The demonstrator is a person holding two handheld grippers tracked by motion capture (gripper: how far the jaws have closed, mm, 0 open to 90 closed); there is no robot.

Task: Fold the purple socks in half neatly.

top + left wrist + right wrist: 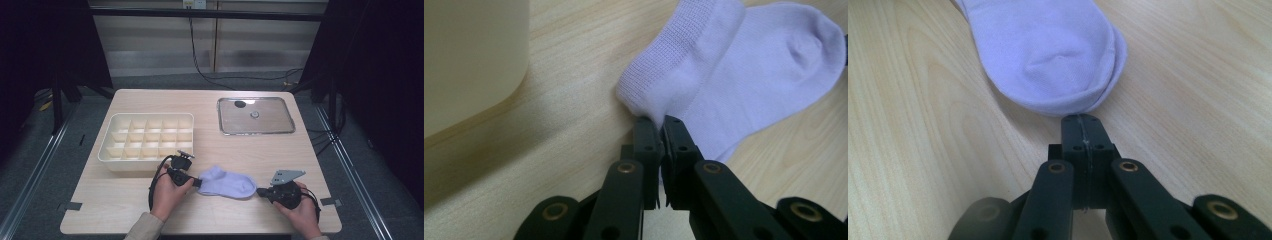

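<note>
Two forearms come in from the near edge of the desk (pixel 115 200), one hand on each side of a pale lilac sock (pixel 225 182) that lies flat on the wood. On the sock's left, the left hand (pixel 169 192) wraps around the left claw (pixel 198 183), which points level toward the sock's cuff. In the left gripper view its black jaws have closed almost fully and pinch the corner of the ribbed cuff between their tips. On the sock's right, the right hand (pixel 300 207) cups the right claw (pixel 261 191) from below and behind, the grey three-cornered plate standing on top, the jaws aimed level at the sock's toe. In the right gripper view those jaws are pressed fully together with nothing between them, their tip just beside the rounded toe; whether it touches the cloth I cannot tell. Just behind the sock and to its left stands a cream divided box (pixel 147 135). Farther behind the sock, to its right, lies a shiny metal tray (pixel 256 116).
</note>
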